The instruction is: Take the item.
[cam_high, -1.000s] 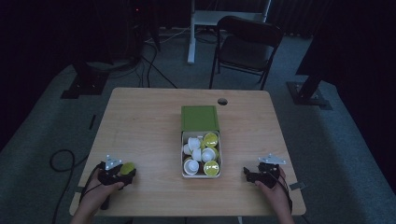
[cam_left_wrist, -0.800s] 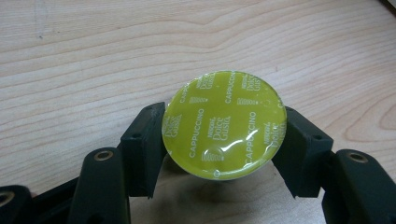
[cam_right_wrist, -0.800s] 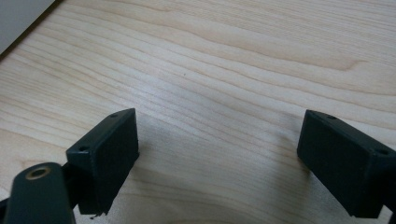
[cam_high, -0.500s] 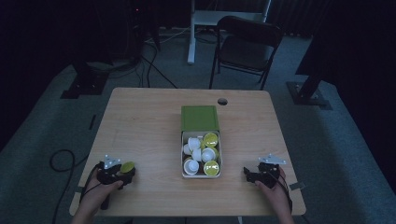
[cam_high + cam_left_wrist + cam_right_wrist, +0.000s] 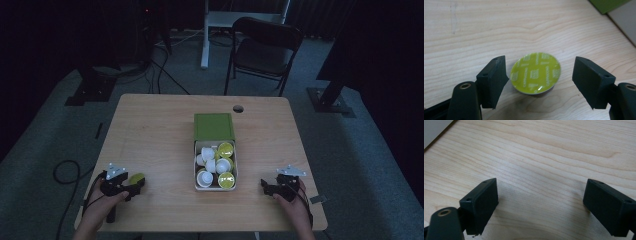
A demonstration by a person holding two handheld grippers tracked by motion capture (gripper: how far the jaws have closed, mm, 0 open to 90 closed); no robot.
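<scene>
The left tongs [image 5: 536, 82] stand spread wide, with a coffee capsule [image 5: 535, 72] sitting between the two jaws on the table [image 5: 499, 30]. The capsule rests on the wood, its green foil lid facing up. One jaw is close beside its rim and the other stands clearly apart, so nothing is squeezing it.

In the high view, the capsule [image 5: 136, 178] lies just ahead of the left tongs [image 5: 131, 187], near the front left corner of the table [image 5: 150, 130]. Compared with a second ago, the capsule shows more clearly in front of the tongs, and the left hand [image 5: 102, 202] has pulled back a little towards the table edge. That suggests the capsule has just been let go and set down here, well apart from the box [image 5: 215, 172] in the middle of the table.

The box stands open, its green lid [image 5: 214, 126] folded back. More capsules lie inside, some green side up and some showing white cups.

The right tongs [image 5: 265, 186] rest near the front right corner, in much the same place as before. In the right gripper view, the right tongs [image 5: 540, 205] are released too, holding nothing, with only bare wood between the jaws.

The work in hand looks like taking capsules out of the box one at a time. This one seems delivered, so the next move probably goes back to the box.
</scene>
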